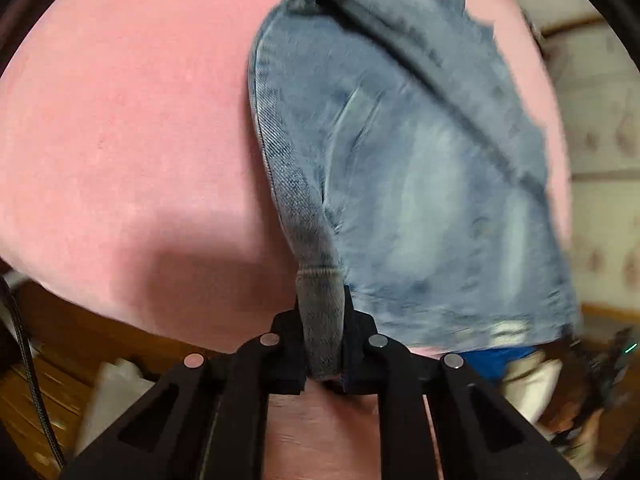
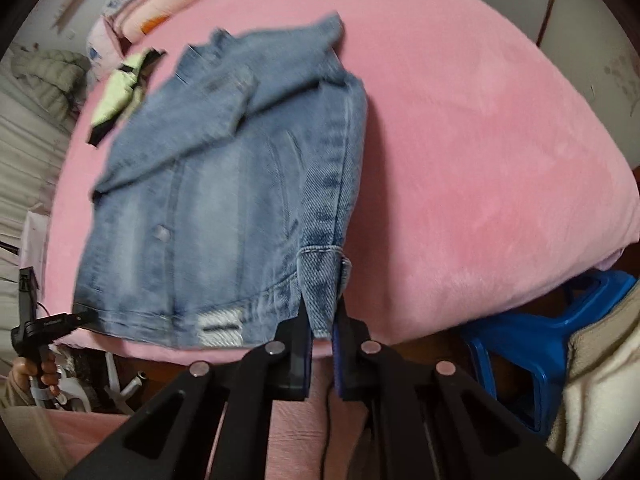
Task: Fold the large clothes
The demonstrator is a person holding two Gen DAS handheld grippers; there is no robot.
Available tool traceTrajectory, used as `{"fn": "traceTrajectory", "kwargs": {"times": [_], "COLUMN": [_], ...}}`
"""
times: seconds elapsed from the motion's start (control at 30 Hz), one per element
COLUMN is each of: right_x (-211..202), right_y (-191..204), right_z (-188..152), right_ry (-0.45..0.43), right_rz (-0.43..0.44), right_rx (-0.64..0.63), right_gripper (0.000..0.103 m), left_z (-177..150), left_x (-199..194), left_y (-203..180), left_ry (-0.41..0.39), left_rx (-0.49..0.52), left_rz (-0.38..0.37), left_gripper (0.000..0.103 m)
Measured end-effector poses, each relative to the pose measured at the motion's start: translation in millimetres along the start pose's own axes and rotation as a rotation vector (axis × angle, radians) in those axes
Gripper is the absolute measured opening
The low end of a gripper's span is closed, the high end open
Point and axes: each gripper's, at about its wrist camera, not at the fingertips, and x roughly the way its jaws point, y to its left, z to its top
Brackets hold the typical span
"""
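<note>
I have both grippers, left [image 1: 322, 340] and right [image 2: 322, 330], pinching the jacket [image 2: 224, 200] hem corners, its length running away from me.

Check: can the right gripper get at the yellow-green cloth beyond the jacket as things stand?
Probably not: the right gripper is shut on the denim jacket hem, and the yellow-green cloth lies past the jacket's far corner.
</note>
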Motion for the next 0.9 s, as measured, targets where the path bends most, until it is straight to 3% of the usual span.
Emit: {"fn": "traceTrajectory", "kwargs": {"times": [0.13,0.27,0.37,0.57,0.63,0.7,0.77,0.9], "right_x": [-23,-37,-42,1,30,60,96,148], "right_y": [15,30,32,24,22,25,28,39], "right_z": [36,89,149,283,317,342,360,370], "right_ry": [-0.047,-0.107,-0.161,-0.207,-0.213,-0.187,-0.115,-0.016], "right_rz": [0.079,0.154,0.212,0.260,0.214,0.111,0.049,-0.046], "right_rx": [0.002,0.016,0.069,0.184,0.189,0.174,0.123,-0.050], "right_gripper": [0.006,0.006,0.006,0.006,0.016,0.021,0.029,0.033], "left_z": [24,66,116,233,265,287,302,315], "left_x": [-43,-75,-97,-86,-65,-48,-33,-5], "left_y": [-18,-43,-57,-67,-69,-69,-69,-67], "left_ry": [-0.070,-0.172,-0.249,-0.378,-0.382,-0.398,-0.406,-0.367], "left_rx": [-0.126,-0.204,-0.260,-0.400,-0.398,-0.394,-0.355,-0.205], "left_rz": [-0.190,-0.288,-0.307,-0.238,-0.159,-0.017,0.093,0.182], "left_gripper": [0.009,0.009,0.009,0.013,0.028,0.067,0.072,0.072]}}
